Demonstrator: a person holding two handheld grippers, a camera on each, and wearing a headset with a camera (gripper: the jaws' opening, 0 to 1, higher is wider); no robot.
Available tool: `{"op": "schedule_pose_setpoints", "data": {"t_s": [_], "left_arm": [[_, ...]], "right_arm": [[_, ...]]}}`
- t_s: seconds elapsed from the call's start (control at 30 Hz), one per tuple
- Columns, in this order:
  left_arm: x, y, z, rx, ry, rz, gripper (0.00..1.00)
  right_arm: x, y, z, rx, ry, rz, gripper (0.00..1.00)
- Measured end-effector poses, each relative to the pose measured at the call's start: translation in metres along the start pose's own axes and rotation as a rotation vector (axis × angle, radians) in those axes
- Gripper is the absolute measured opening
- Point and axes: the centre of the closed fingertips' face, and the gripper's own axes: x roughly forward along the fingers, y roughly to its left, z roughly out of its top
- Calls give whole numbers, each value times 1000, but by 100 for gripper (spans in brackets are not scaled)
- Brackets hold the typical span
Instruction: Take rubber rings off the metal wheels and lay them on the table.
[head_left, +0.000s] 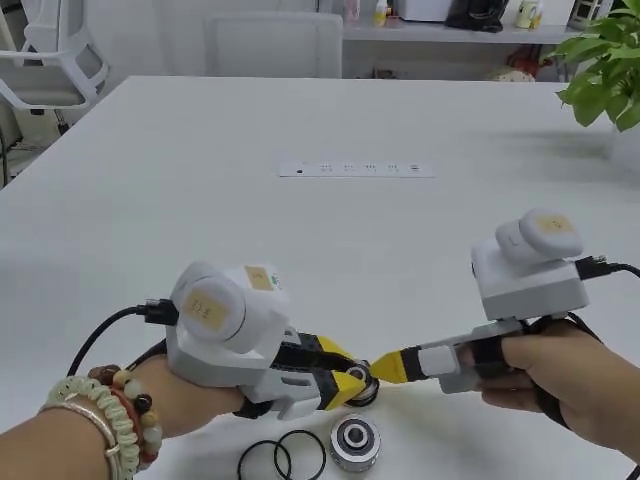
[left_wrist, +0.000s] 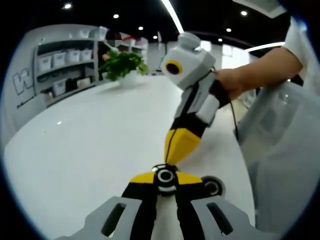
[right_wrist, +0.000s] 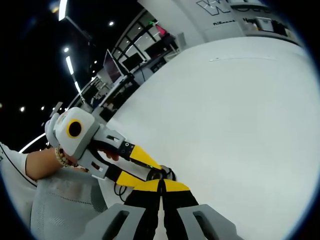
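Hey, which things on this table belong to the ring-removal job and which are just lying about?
Job: left hand-held gripper, shut on a wheel; right hand-held gripper; second wheel; two rubber rings on the table.
Lying about: potted plant; socket strip; chair.

The white counter carries two black rubber rings (overlapping), a metal wheel just beside them, and a socket strip mid-surface.
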Motion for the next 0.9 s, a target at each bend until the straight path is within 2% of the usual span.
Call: {"op": "schedule_pose_setpoints", "data": {"t_s": [0.33,0.8,0.83,0.87,0.9], "left_arm": [[0,0,0,-1,0,0,14],[0,0,0,-3,-5,-2,14],[0,0,0,-3,-5,-2,14],[0,0,0,-4,-6,-2,14],[0,0,0,-4,-6,-1,14]], "right_arm": [[1,-1,1,-9,1,-1,0],[2,6,2,3,-7,31,0],[2,11,5,8,-25,59,0],[2,21,13,27,-63,115,0],[-1,19,17,43,-75,105,0]]}}
